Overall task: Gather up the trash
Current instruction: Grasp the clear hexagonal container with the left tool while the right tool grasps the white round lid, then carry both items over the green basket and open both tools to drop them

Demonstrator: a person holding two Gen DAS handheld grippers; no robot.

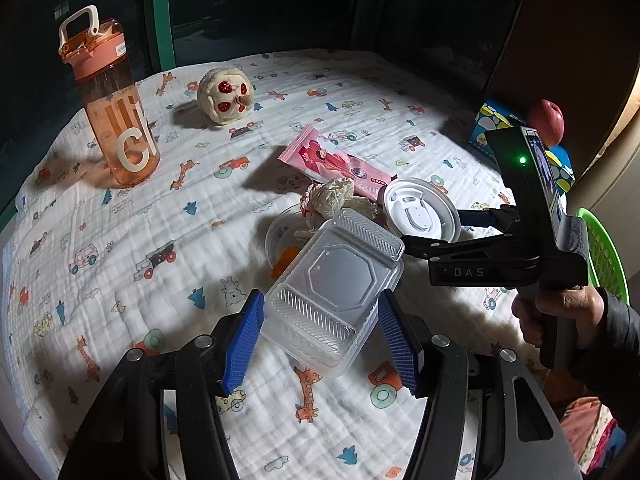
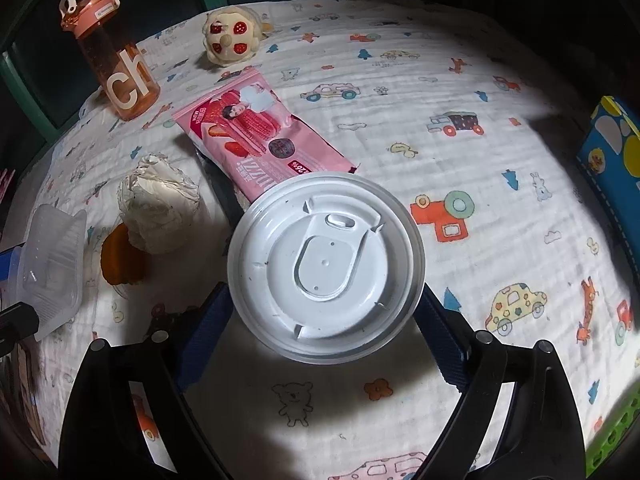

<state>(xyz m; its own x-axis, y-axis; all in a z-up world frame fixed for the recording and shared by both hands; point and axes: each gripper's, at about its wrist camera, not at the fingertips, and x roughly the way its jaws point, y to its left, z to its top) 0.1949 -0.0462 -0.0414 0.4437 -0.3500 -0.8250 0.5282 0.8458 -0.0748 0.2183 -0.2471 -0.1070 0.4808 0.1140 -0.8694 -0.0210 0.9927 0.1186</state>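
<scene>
My left gripper is shut on a clear plastic clamshell box, held between its blue pads above the cloth; the box also shows in the right wrist view. My right gripper is shut on a white round cup lid, held flat; the lid shows in the left wrist view. On the cloth lie a pink snack wrapper, a crumpled paper ball and an orange scrap on a clear lid.
An orange water bottle stands at the far left. A cream plush toy lies at the back. A blue patterned box with a red apple and a green basket are on the right. The table carries a printed cloth.
</scene>
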